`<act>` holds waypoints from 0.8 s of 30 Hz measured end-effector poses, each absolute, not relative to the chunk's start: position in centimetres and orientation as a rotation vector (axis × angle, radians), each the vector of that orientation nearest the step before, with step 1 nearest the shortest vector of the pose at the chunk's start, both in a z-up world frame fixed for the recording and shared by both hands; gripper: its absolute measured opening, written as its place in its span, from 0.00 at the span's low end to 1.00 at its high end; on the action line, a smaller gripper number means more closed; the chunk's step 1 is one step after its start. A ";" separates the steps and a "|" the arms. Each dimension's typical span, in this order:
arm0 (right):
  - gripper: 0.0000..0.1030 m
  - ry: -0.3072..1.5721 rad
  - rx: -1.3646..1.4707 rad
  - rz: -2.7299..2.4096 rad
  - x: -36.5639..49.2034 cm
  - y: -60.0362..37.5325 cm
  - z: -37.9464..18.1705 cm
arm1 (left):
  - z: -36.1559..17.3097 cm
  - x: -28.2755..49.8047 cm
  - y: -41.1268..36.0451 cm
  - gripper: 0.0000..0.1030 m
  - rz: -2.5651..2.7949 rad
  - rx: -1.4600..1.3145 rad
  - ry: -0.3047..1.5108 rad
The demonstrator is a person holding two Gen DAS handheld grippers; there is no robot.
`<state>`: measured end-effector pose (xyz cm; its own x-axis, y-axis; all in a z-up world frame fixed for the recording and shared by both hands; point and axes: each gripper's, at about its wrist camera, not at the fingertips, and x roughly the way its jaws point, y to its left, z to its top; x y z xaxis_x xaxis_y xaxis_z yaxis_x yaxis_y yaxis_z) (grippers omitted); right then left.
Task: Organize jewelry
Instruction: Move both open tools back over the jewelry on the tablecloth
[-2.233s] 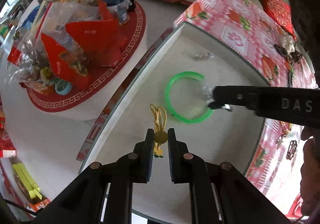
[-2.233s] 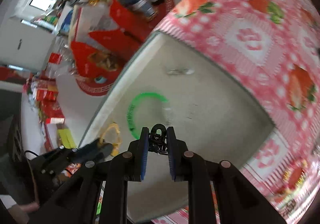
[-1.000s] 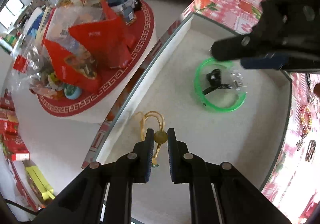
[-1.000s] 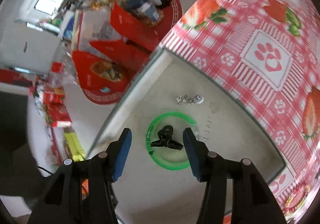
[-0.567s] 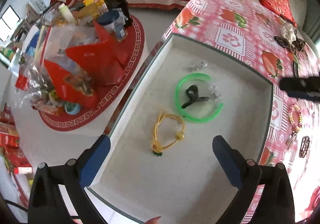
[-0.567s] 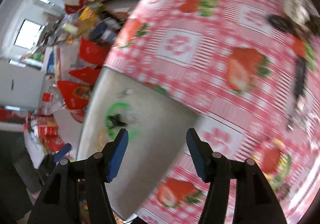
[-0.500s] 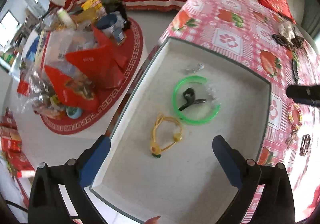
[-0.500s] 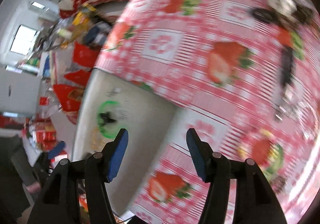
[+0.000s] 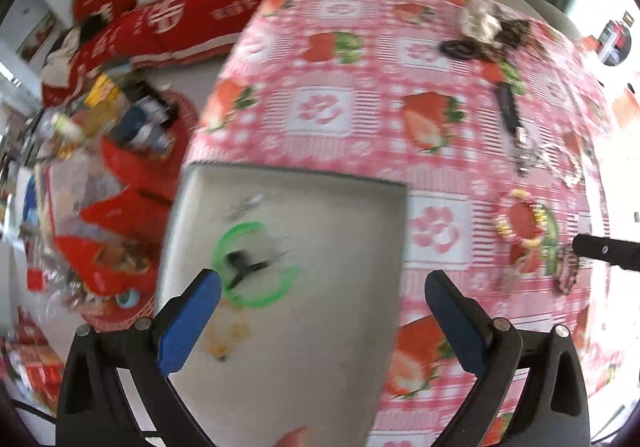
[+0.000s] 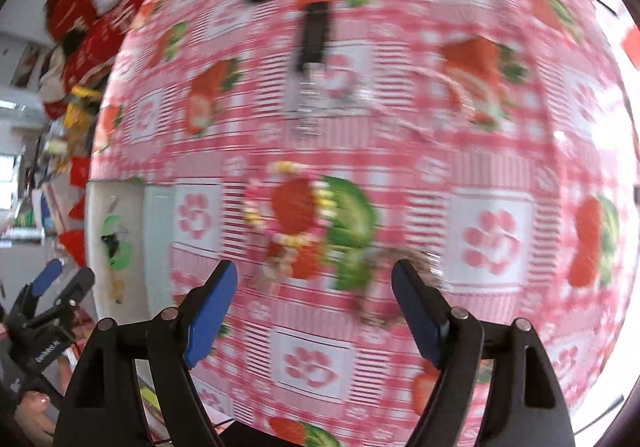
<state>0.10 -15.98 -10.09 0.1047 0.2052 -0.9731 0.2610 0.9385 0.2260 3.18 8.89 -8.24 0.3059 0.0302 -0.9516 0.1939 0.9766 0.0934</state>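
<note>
A grey tray [image 9: 360, 367] lies on the pink strawberry tablecloth [image 9: 360, 107]. In it are a green bangle [image 9: 256, 303], a black hair clip [image 9: 240, 261] inside the bangle, a yellow hair tie [image 9: 224, 335] and a small silver piece [image 9: 244, 203]. My left gripper [image 9: 322, 321] is open and empty above the tray. My right gripper [image 10: 314, 305] is open and empty above a bead bracelet [image 10: 288, 207] on the cloth. The bracelet also shows in the left wrist view [image 9: 520, 219], with a dark bracelet [image 9: 566, 273] beside it.
More jewelry lies at the far end of the cloth: a black clip [image 9: 508, 111], silver chains [image 9: 548, 163] and a dark pile [image 9: 484, 31]. A low round table with red bags [image 9: 116, 215] stands left of the tray. The views are motion-blurred.
Both grippers let go of their pieces in the tray and opened. The right gripper has swung right over the cloth to the bead bracelet. The left gripper has pulled back and turned right.
</note>
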 end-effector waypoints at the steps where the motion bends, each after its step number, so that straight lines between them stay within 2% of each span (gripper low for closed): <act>1: 0.80 1.478 0.389 -0.063 -0.2 -16.7 -10.2 | -8.3 3.4 8.0 1.00 -0.120 0.215 1.258; 10: 0.79 1.491 0.408 -0.176 -3.2 -21.2 -11.1 | -10.2 4.9 -0.3 1.00 -0.272 0.277 1.319; 18: 0.79 1.503 0.391 -0.182 -4.3 -22.3 -11.7 | -12.7 6.1 -4.2 1.00 -0.319 0.321 1.347; 21: 0.79 1.497 0.386 -0.182 -4.0 -22.4 -11.7 | -13.8 6.6 -4.9 0.93 -0.324 0.344 1.363; 23: 0.79 1.487 0.398 -0.185 -3.8 -22.9 -11.7 | -14.5 7.0 -5.2 0.93 -0.325 0.352 1.378; 24: 0.79 1.483 0.402 -0.186 -3.5 -23.0 -11.7 | -14.8 7.2 -5.4 0.88 -0.329 0.348 1.384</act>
